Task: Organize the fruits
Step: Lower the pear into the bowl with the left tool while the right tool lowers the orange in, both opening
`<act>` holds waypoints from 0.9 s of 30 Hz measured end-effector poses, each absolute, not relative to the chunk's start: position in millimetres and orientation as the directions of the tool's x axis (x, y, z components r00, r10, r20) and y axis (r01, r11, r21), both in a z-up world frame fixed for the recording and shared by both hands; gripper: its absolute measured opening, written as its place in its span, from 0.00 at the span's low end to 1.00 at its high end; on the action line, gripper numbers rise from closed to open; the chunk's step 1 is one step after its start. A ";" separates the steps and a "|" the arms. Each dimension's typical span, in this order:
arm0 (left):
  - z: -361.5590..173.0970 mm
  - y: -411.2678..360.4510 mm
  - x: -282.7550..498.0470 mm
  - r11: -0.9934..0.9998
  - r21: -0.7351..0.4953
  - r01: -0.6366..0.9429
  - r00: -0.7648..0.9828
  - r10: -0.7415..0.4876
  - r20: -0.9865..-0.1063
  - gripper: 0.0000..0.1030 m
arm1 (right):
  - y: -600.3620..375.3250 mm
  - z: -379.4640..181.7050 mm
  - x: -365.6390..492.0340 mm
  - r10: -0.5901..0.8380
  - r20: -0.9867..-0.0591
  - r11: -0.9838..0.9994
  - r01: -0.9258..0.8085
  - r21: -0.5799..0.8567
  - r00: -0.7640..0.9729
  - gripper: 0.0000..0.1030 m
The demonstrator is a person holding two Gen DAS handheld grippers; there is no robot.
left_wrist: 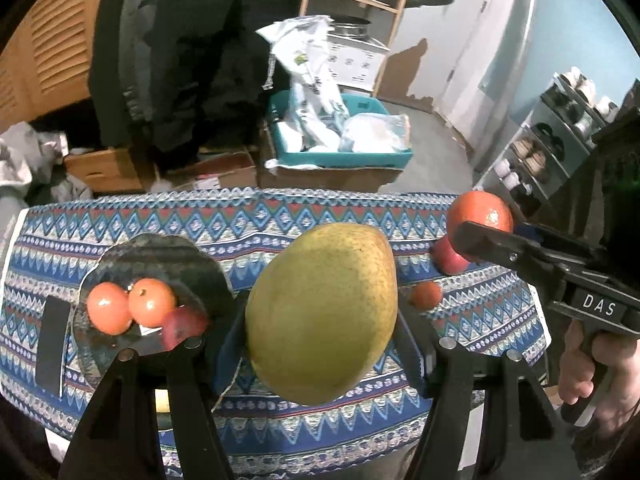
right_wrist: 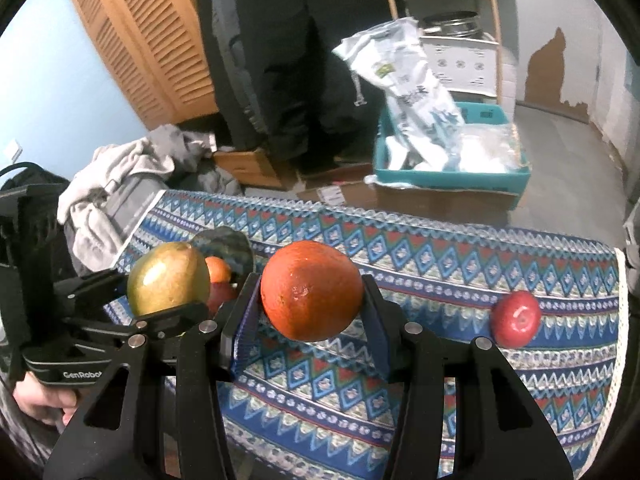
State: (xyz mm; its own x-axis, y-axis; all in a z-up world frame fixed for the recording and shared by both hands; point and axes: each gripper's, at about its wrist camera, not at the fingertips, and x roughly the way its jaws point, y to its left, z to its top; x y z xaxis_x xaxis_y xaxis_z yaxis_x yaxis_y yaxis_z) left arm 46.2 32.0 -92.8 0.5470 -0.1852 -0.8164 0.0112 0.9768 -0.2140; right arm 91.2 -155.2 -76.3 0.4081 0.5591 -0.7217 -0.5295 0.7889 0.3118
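Mid-carry: left gripper (left_wrist: 320, 320) clenched on large yellow-green mango (left_wrist: 322, 312), right gripper (right_wrist: 310, 300) grasping round orange (right_wrist: 312, 290); next, lowering both onto dark scalloped plate (left_wrist: 160, 252).

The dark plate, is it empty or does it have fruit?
Has fruit: the dark plate holds two oranges and a red fruit.

"DAS" stood in white on the black body of the right gripper (left_wrist: 484, 236), seen from the left wrist. "GenRobot", last letter probably cut off, stood on the left gripper (right_wrist: 168, 300) body. Bag print unreadable.
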 end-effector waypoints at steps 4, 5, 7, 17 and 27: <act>-96.1 50.7 42.9 0.974 -0.224 -0.028 0.551 -0.172 -0.817 0.66 | -135.6 -80.1 95.0 0.565 -0.729 0.778 -0.544 0.315 0.386 0.46; -96.7 54.9 42.6 0.973 -0.228 -0.036 0.551 -0.171 -0.817 0.66 | -130.9 -80.8 95.7 0.569 -0.730 0.774 -0.546 0.319 0.380 0.46; -98.2 65.3 41.6 0.971 -0.234 -0.055 0.553 -0.165 -0.817 0.66 | -121.8 -82.1 98.1 0.577 -0.729 0.767 -0.551 0.329 0.368 0.46; -119.3 113.4 38.0 0.959 -0.230 -0.164 0.528 -0.112 -0.842 0.66 | -69.3 -91.7 110.0 0.595 -0.739 0.740 -0.574 0.350 0.315 0.46; -153.5 159.5 34.7 0.938 -0.208 -0.277 0.475 -0.055 -0.878 0.66 | -24.2 -121.6 121.3 0.601 -0.762 0.719 -0.579 0.384 0.242 0.46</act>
